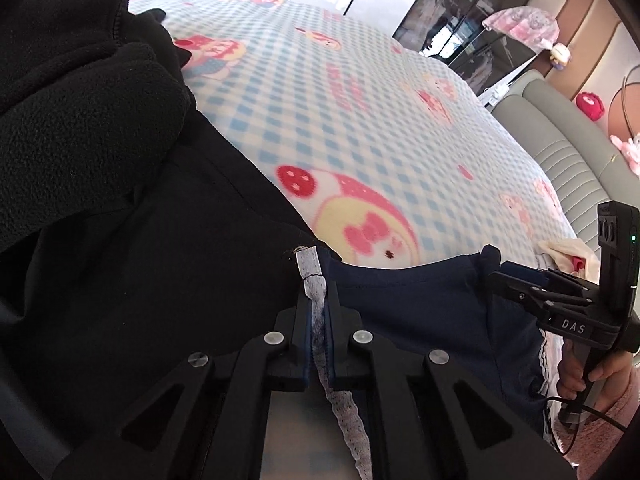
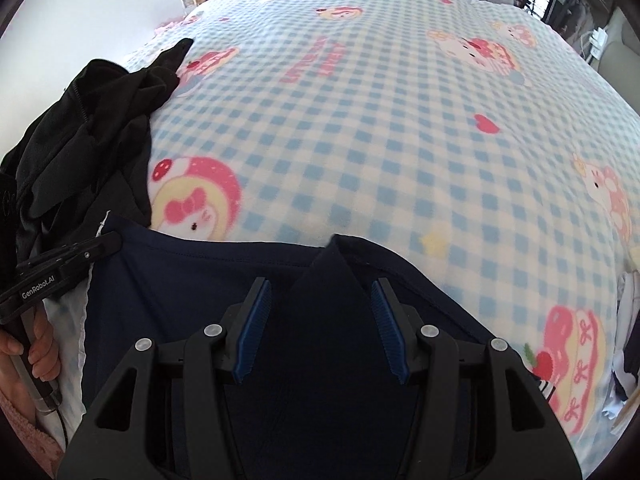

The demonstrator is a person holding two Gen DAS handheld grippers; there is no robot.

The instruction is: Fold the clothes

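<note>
Setting: a home bedroom. A bed (image 2: 400, 140) fills both views, covered in a blue-and-white checked fleece blanket (image 1: 340, 92) with pink cartoon prints. Grey padded headboard (image 1: 560, 148) along the bed's right edge. Beyond it: glass-fronted wardrobe (image 1: 468, 20) with hanging clothes, pink umbrella (image 1: 520, 26), plush toys (image 1: 590, 106).

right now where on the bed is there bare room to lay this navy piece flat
Free: the checkered blanket ahead of the navy garment, out to its far edge. Crowded: the black clothes heaped along the left, and more clothing at the right edge. The left claw pinches the lace trim; the right claw is open.
</note>
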